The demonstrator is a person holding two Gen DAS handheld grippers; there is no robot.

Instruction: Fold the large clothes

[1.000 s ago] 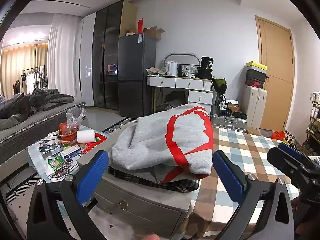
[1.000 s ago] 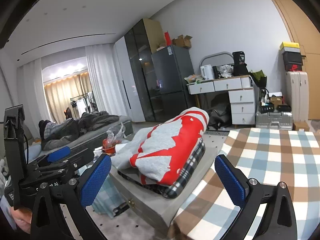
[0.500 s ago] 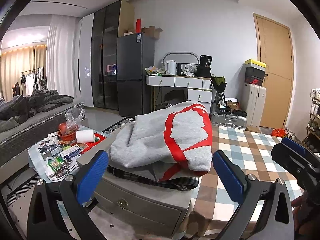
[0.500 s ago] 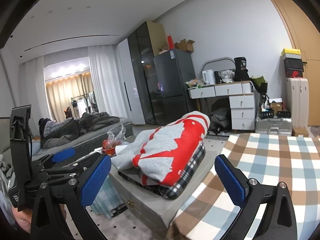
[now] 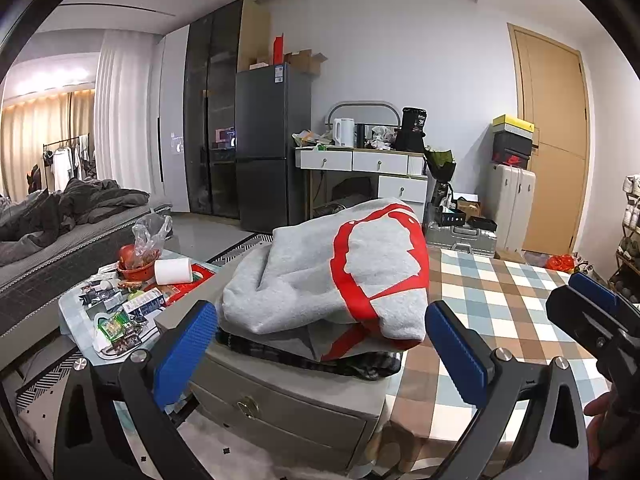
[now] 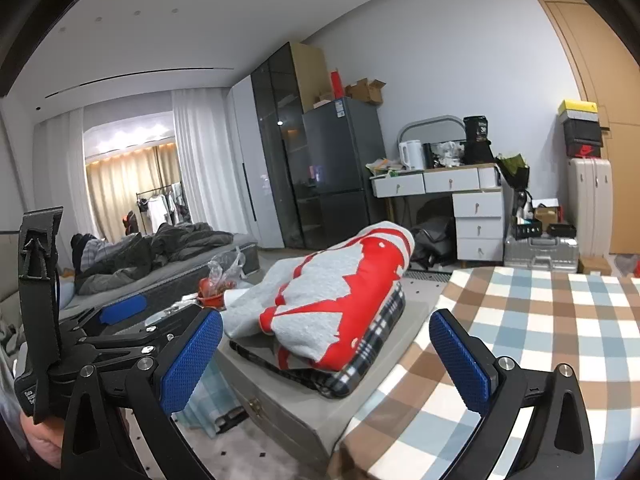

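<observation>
left wrist view: the left gripper (image 5: 320,352), its jaws spread wide and holding nothing, hangs in front of a folded grey sweatshirt with a red printed motif (image 5: 332,280). the sweatshirt lies on top of a folded black-and-white plaid garment (image 5: 360,364), and both rest on a grey cabinet with a brass drawer latch (image 5: 288,404). to the right of the cabinet, touching its side, is a table covered with a brown, blue and white checked cloth (image 5: 500,312). at the far right edge the right gripper (image 5: 592,300) enters above the checked cloth; from here its jaw state cannot be told. to the left of the cabinet stands a low glass-topped table (image 5: 80,320) crowded with small packets, a white paper roll (image 5: 173,271) and a red bowl under a clear plastic bag (image 5: 138,264). far behind are a dark grey refrigerator (image 5: 272,152) and a white desk with drawers (image 5: 364,168).

right wrist view: the right gripper (image 6: 326,360), jaws likewise wide apart and empty, faces the same stack; the sweatshirt (image 6: 336,300) sits on the plaid garment (image 6: 368,356), near the cabinet's (image 6: 288,404) right side and beside the checked cloth (image 6: 540,340). the left gripper (image 6: 120,320) appears at the left, held by a hand (image 6: 40,444) at the lower left corner.
</observation>
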